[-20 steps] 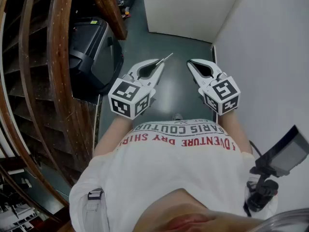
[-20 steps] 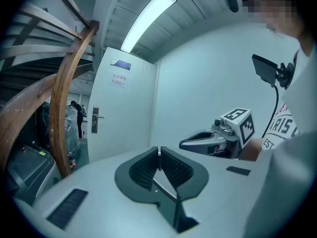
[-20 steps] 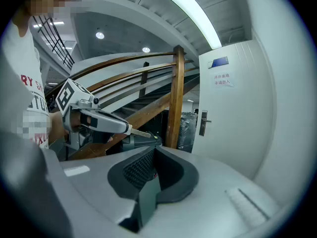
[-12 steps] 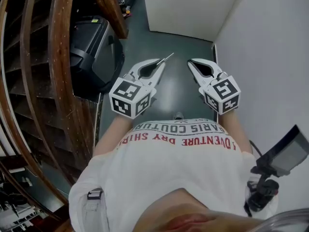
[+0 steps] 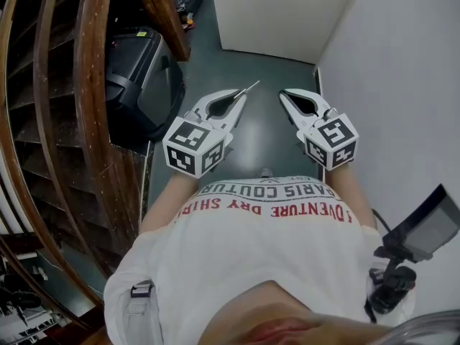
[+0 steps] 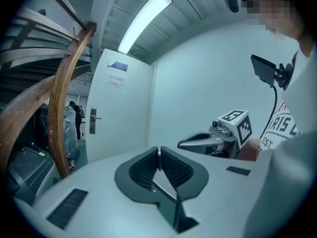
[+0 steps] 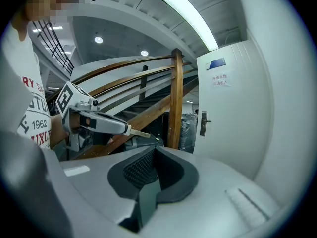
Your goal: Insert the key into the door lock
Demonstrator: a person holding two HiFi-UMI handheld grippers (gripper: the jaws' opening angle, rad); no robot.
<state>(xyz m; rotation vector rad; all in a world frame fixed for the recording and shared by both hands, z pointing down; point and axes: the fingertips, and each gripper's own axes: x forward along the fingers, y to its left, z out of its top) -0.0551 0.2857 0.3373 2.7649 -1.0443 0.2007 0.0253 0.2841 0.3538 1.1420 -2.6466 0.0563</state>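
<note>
Head view: stands in a white shirt [image 5: 273, 264] over a dark floor [image 5: 266, 135]. Pinches the key [image 5: 249, 87] in the left gripper [image 5: 239, 95], thin blade poking past the tips. Carries the right gripper [image 5: 284, 93] just beside it and apart, jaws pressed together on nothing. Faces a white door [image 5: 287, 13], well apart, with a wooden stair rail [image 5: 86, 85] on the left. Left gripper view: clamps the key's edge upright between the ribbed pads and looks toward the door lock [image 6: 92, 120] (handle plate, far off). Right gripper view: shows shut, empty jaws, plus the key jutting from the left gripper toward a wooden post [image 7: 176, 98].
</note>
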